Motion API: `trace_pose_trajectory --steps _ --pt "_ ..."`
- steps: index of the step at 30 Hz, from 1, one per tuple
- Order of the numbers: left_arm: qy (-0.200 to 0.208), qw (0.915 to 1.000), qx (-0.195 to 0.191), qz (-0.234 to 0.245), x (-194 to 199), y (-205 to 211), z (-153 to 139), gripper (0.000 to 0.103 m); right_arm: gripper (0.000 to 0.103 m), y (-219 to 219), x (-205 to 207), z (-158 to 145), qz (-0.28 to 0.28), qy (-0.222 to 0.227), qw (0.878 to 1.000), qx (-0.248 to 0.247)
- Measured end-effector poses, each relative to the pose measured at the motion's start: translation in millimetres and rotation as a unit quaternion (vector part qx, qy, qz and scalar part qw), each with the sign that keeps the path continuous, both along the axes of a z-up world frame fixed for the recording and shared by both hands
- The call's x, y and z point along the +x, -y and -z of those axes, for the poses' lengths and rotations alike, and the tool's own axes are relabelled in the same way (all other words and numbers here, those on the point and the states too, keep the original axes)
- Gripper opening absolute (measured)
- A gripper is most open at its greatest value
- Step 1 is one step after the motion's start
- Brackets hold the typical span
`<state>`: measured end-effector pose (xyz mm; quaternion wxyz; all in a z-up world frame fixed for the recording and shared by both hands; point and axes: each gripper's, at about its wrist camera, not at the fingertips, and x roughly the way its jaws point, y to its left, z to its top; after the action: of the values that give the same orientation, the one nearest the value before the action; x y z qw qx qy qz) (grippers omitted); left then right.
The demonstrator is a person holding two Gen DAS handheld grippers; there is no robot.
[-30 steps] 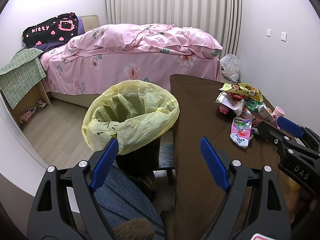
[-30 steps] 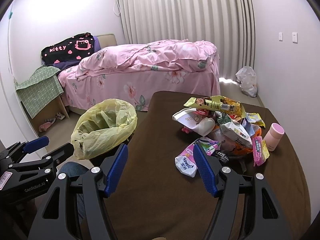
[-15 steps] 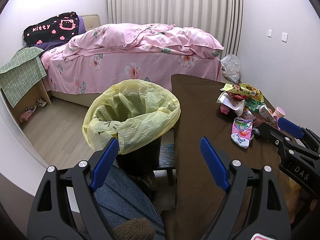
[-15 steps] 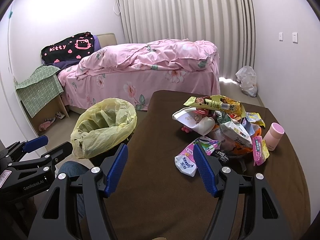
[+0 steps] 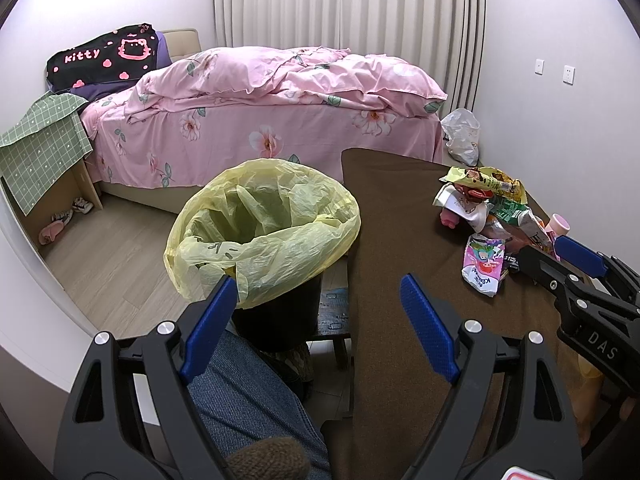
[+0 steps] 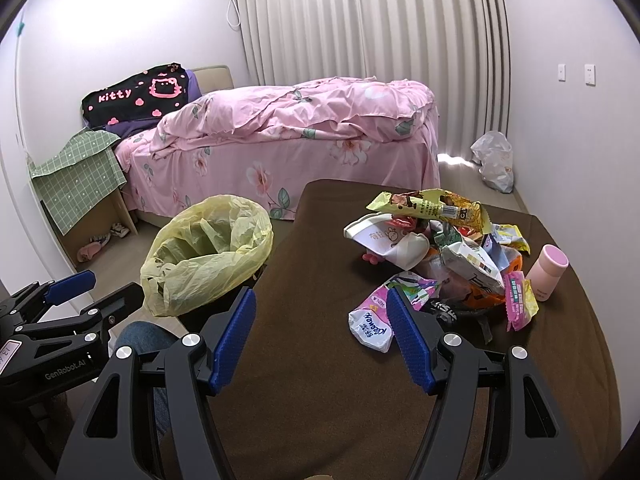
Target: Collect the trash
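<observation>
Both tools [image 5: 316,312] [image 6: 320,336] agape, bin [image 5: 264,236] beside table edge [image 5: 350,216]

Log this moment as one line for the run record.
stage: before first pick | left hand-held gripper: open, empty | right hand-held gripper: open, empty | wrappers: piled on table | bin: left of table

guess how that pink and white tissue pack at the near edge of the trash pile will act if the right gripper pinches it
The tissue pack looks crumpled and partly flattened, so it will probably squash and flop. It is likely light. Its glossy wrapper may slip between the right gripper pads.
</observation>
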<state>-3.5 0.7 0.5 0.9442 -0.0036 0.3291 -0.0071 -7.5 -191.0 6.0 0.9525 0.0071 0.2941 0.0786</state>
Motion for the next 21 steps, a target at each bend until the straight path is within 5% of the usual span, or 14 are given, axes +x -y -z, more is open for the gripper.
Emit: trace_pose_trajectory --steps 21 --pt "0.000 1.0000 -0.001 0.000 0.0 -0.4 -0.2 0.079 0.064 1.4 -0.2 0.6 0.000 -0.001 1.000 0.000"
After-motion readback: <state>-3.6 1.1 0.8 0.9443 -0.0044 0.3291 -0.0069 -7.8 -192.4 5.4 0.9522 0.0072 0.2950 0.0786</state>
